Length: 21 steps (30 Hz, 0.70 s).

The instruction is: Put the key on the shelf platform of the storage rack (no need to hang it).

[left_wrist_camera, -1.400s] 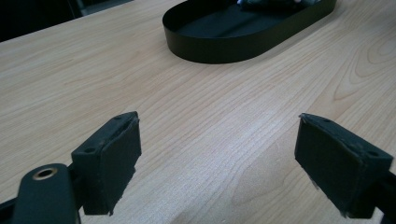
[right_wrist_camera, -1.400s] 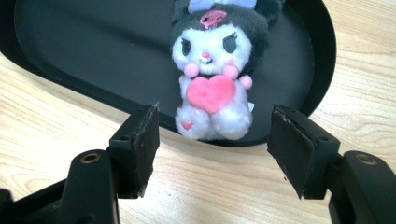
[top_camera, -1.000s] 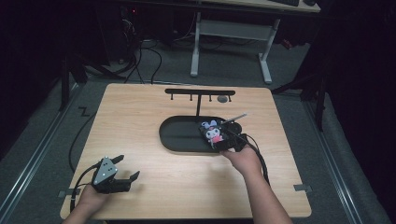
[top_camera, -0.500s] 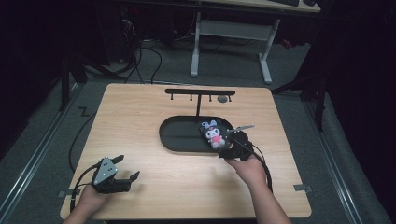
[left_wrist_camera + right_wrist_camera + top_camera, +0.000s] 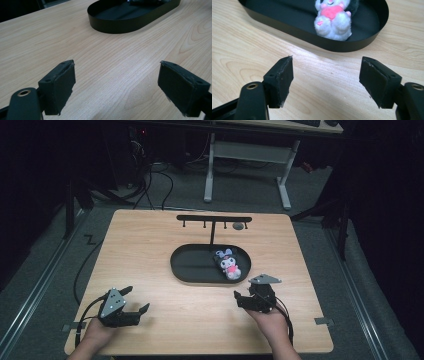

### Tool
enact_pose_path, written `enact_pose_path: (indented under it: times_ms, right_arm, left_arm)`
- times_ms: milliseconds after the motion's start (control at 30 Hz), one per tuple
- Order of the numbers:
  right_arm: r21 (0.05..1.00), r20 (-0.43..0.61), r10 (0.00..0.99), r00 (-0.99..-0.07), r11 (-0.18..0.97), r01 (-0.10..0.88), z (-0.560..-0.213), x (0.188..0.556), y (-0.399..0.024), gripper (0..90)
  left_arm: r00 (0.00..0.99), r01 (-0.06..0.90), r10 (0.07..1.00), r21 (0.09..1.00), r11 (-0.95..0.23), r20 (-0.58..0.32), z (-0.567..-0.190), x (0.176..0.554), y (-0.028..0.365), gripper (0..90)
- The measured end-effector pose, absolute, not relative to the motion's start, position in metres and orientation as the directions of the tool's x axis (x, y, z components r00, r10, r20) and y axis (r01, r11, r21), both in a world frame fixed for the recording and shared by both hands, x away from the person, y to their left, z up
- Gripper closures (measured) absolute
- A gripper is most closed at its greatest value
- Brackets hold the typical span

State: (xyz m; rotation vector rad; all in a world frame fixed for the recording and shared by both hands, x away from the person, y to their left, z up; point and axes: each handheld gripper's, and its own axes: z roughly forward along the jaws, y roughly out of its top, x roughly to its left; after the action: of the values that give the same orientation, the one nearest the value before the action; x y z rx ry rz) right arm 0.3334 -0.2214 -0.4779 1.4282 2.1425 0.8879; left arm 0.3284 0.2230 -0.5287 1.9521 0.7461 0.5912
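Note:
A small white and black plush toy (image 5: 229, 264) with a pink front lies in the right end of a black oval tray (image 5: 190, 266) at mid-table. My right gripper (image 5: 250, 293) rests on the wood just in front of the tray, open and holding nothing. In the right gripper view the plush toy (image 5: 333, 18) lies beyond the tray wall (image 5: 294, 28), ahead of my right gripper (image 5: 327, 72). My left gripper (image 5: 136, 299) sits near the front left corner, open and holding nothing. The left gripper view shows bare wood between its jaws (image 5: 117, 75), with the tray (image 5: 117, 23) farther off.
A black T-shaped rack (image 5: 214, 219) with small hooks stands behind the tray, with a small round dark thing (image 5: 239, 226) beside it. The wooden table (image 5: 145, 250) has bare room left of the tray. Cables trail from both grippers over the front edge.
My right gripper has let go of the plush toy in the tray and drawn back toward the front edge, now open. The left gripper has not moved.

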Motion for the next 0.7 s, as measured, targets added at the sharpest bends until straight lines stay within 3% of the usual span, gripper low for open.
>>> enact_pose_path:
  times_ms: [367, 500, 567, 700]
  right_arm:
    - [0.777, 0.003, 0.916, -0.401, 0.250, 0.577, -0.499, 0.295, -0.222, 19.8]
    - [0.819, 0.009, 0.935, -0.356, 0.197, 0.539, -0.515, 0.272, -0.227, 18.3]
    - [0.799, -0.007, 0.929, -0.370, 0.228, 0.556, -0.519, 0.268, -0.229, 17.6]
    - [0.809, 0.035, 0.939, -0.343, 0.175, 0.561, -0.520, 0.266, -0.237, 17.6]
  left_arm:
    - [0.701, 0.258, 0.707, 0.890, -0.377, 0.096, -0.529, 0.329, 0.223, 15.4]
    - [0.704, 0.260, 0.704, 0.889, -0.377, 0.092, -0.529, 0.329, 0.223, 15.5]
    - [0.705, 0.261, 0.703, 0.888, -0.378, 0.092, -0.529, 0.330, 0.223, 15.5]
    - [0.703, 0.259, 0.704, 0.887, -0.381, 0.098, -0.529, 0.329, 0.223, 15.5]
